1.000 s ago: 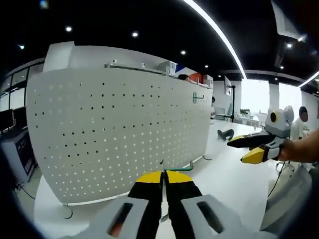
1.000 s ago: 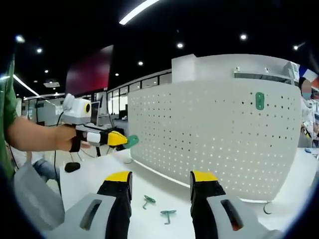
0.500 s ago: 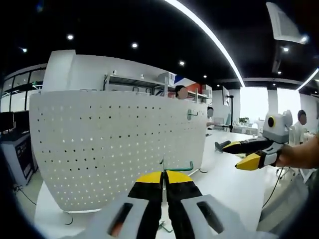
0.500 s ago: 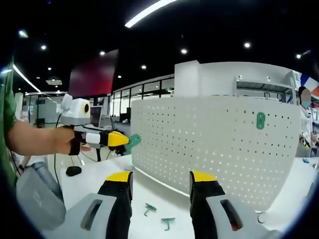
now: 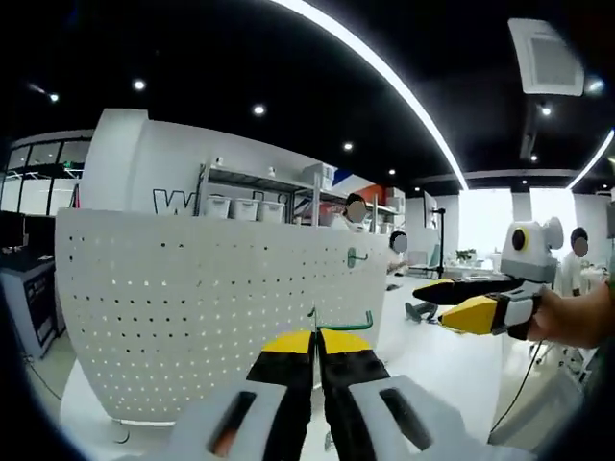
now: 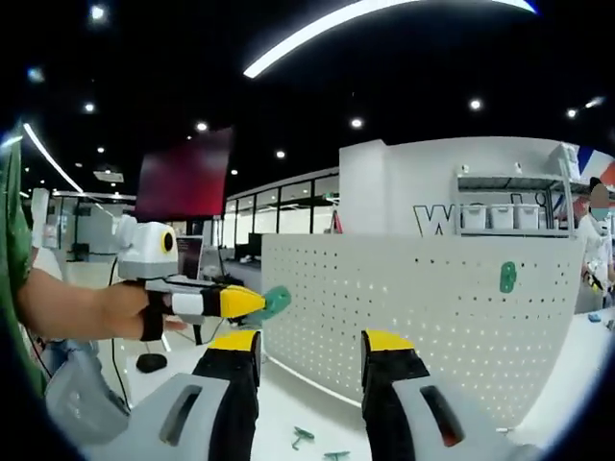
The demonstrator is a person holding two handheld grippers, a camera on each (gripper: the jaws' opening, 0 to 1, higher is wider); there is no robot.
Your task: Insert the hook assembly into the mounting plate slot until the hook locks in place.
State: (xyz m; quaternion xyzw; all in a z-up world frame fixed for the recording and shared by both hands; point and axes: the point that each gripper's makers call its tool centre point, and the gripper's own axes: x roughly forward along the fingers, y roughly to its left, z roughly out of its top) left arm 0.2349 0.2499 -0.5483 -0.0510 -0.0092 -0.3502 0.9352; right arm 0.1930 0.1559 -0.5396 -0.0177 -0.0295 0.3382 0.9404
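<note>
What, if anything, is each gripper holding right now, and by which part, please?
The left gripper is shut on a green hook, pinching its stem just below the crossbar. The right gripper is open and holds nothing.

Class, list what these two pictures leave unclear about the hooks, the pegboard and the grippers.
- Held green hook, left gripper view: the shut left gripper covers its base.
- Pegboard foot, right gripper view: hidden behind the open right gripper.
- Loose hooks on the table: too small to make out.
</note>
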